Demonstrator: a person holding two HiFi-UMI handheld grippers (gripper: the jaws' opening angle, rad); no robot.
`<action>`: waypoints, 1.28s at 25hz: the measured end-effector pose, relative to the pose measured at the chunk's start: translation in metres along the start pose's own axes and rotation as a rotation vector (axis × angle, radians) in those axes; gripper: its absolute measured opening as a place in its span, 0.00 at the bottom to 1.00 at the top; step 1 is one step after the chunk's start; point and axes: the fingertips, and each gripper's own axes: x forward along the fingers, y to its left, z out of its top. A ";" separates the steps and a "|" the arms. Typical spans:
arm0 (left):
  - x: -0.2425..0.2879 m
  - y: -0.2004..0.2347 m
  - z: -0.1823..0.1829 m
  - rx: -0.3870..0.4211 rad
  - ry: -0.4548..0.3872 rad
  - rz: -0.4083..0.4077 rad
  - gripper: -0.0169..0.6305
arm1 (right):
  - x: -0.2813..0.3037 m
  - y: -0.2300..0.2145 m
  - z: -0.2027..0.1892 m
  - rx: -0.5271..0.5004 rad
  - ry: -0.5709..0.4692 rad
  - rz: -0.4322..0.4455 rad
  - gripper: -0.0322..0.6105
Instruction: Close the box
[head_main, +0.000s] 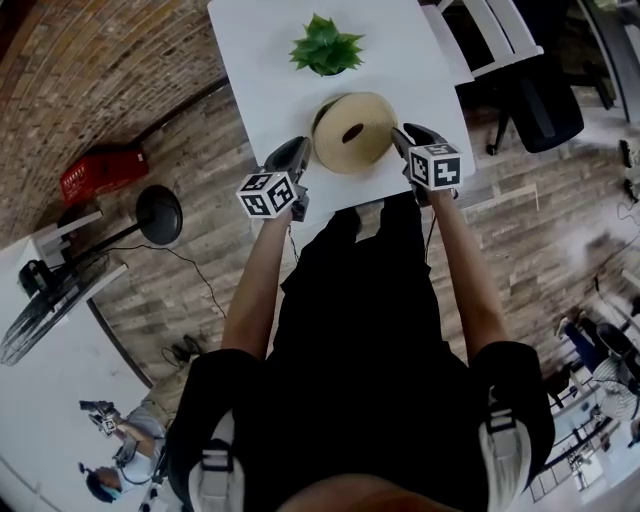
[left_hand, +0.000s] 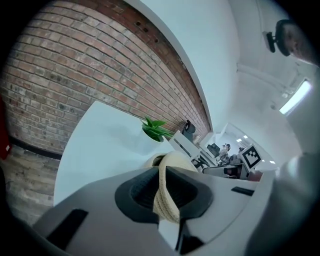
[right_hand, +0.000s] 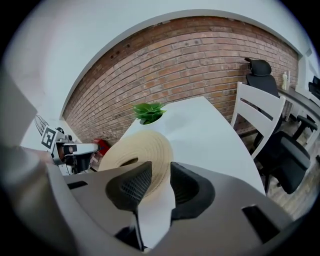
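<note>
1. The left hand-held gripper (head_main: 303, 150) is squeezed narrow on the left rim of the round woven lid (head_main: 365, 140).
2. The lid sits in the middle, near the front edge of the white surface (head_main: 260, 70), just in front of the green plant (head_main: 325, 45). It is tipped up, not lying flat, and a dark gap shows at its top left edge. The box under it can hardly be seen.
3. The right hand-held gripper (head_main: 402, 138) has its jaws a bit wider, and they pinch the lid's right rim.
4. The box does not look closed yet. The lid likely still has to go down flat, and then both grippers have to let go.
5. Only the head view shows both grippers on the two sides of the lid at once. The left gripper view shows the rim pressed tight between the pads. The right gripper view shows a white chair (right_hand: 257, 112) beside the surface.
</note>
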 end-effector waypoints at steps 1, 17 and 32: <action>-0.002 -0.002 0.000 0.016 0.003 -0.004 0.11 | -0.002 0.001 0.000 -0.010 0.000 0.003 0.21; 0.007 -0.004 -0.064 -0.147 0.218 -0.048 0.42 | 0.036 -0.005 0.020 0.083 0.082 0.132 0.45; 0.022 -0.014 -0.017 -0.038 0.254 0.004 0.25 | 0.037 -0.010 0.022 0.366 0.146 0.201 0.32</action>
